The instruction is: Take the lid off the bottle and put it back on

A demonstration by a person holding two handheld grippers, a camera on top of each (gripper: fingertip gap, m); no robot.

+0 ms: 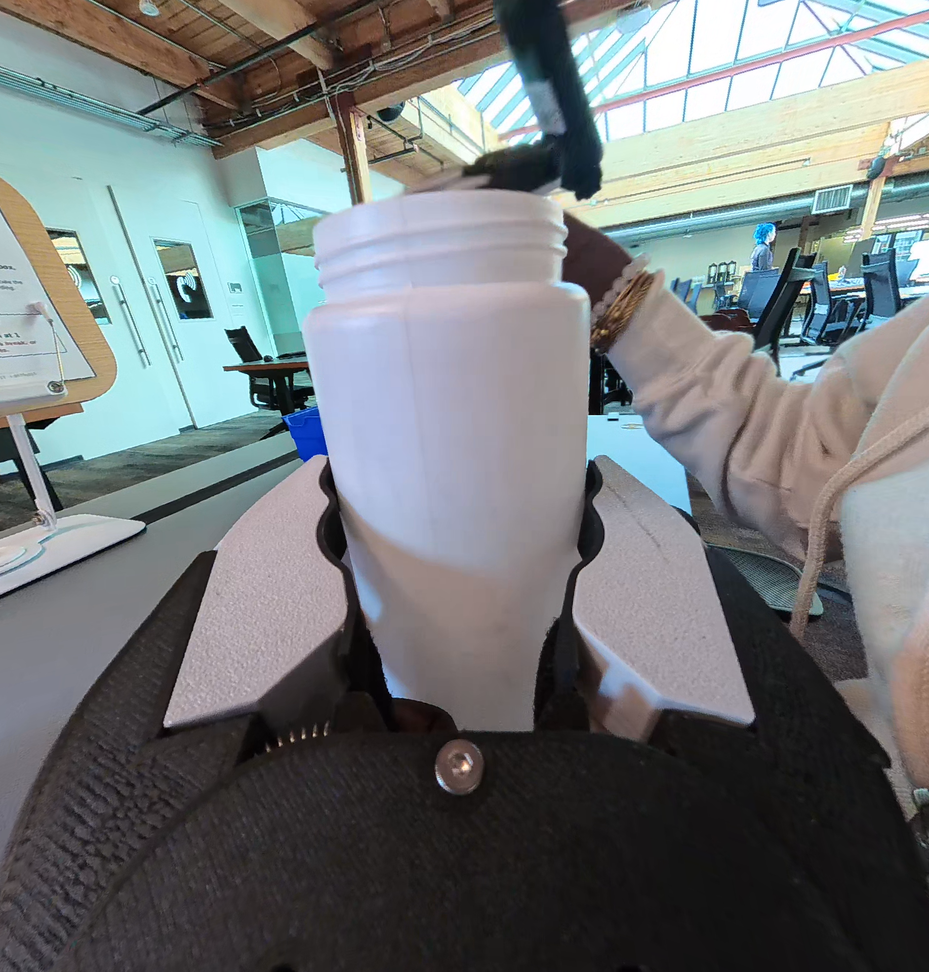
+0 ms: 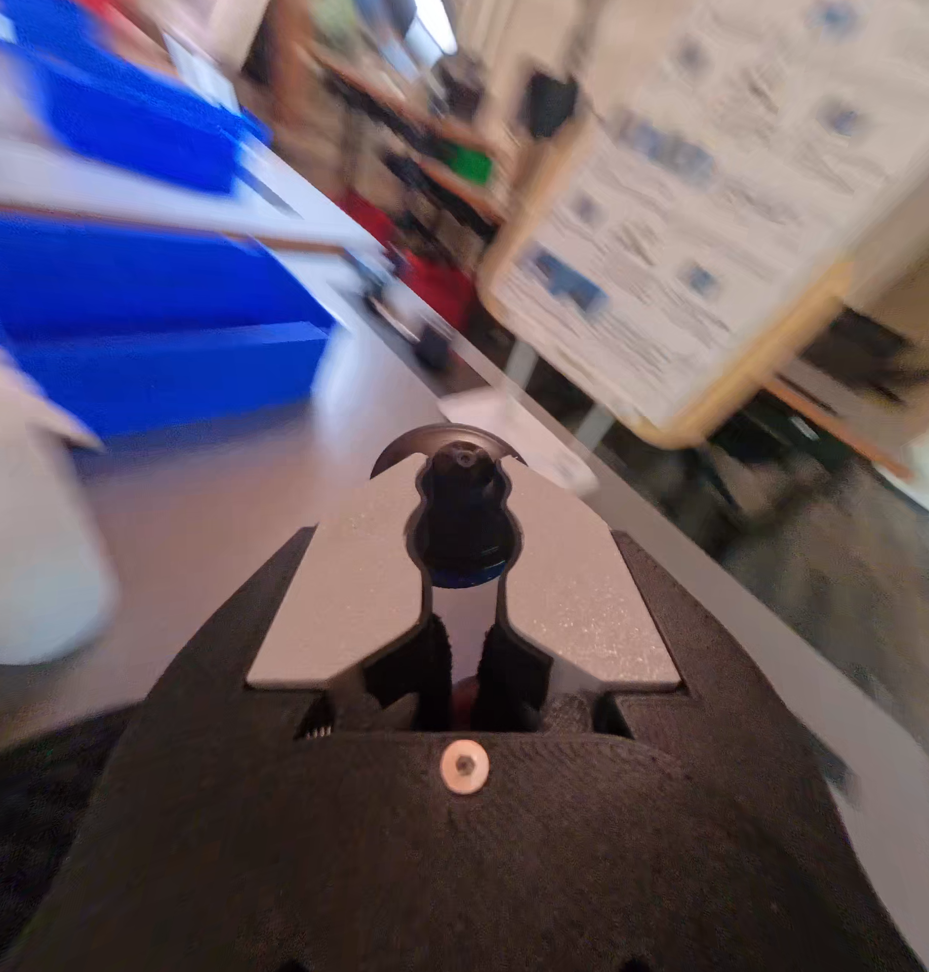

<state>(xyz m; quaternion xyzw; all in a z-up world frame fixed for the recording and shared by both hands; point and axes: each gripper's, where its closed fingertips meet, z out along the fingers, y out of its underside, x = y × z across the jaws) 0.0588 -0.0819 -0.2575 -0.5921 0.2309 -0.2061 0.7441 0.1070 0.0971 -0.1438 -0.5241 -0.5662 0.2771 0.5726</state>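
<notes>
A white bottle [image 1: 451, 368] with a bare threaded neck stands upright between the fingers of my left gripper [image 1: 459, 473], which is shut on its lower body. The black lid [image 1: 509, 168] is off and hovers, blurred, just above the right side of the bottle's mouth, held by my right gripper [image 1: 551, 105] coming down from above. In the right wrist view my right gripper [image 2: 462, 468] is shut on the black lid [image 2: 462, 526], whose spout sits between the jaws. The bottle [image 2: 31, 552] shows blurred at the left edge there.
A grey table [image 1: 83, 657] lies below. A sign board on a white stand [image 1: 25, 315] is at the left, also in the right wrist view [image 2: 714, 210]. Blue bins [image 2: 136, 294] stand behind the bottle. A person's cream sleeve [image 1: 767, 421] reaches in from the right. The tips of one gripper are about 20 centimeters away from the tips of the other.
</notes>
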